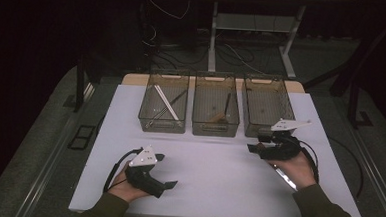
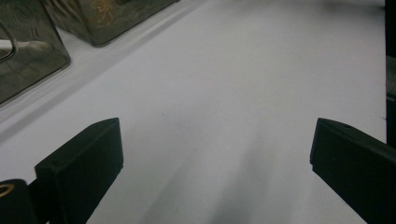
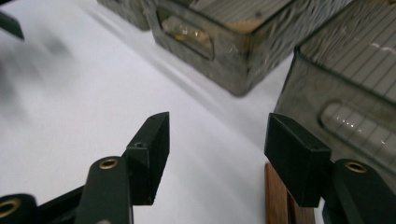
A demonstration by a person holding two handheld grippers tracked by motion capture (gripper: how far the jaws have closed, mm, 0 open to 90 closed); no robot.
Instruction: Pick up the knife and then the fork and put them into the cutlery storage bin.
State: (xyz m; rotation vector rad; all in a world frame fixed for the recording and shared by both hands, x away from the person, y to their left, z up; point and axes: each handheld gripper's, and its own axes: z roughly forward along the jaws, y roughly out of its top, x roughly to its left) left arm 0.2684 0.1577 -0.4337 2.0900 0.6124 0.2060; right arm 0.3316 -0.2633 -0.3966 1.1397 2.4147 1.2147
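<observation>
Three bins (image 1: 216,109) side by side — behind both grippers, on the table (image 1: 217,175).

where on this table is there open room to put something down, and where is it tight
The white table lies bare between the left gripper and the right gripper, and along the left edge below the left bin. It is crowded along the back, where the left, middle bin and right bin stand close together, the right gripper just before the right bin.

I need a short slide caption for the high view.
Two hand-held claws, left and right, open above a white table before three bins.
</observation>
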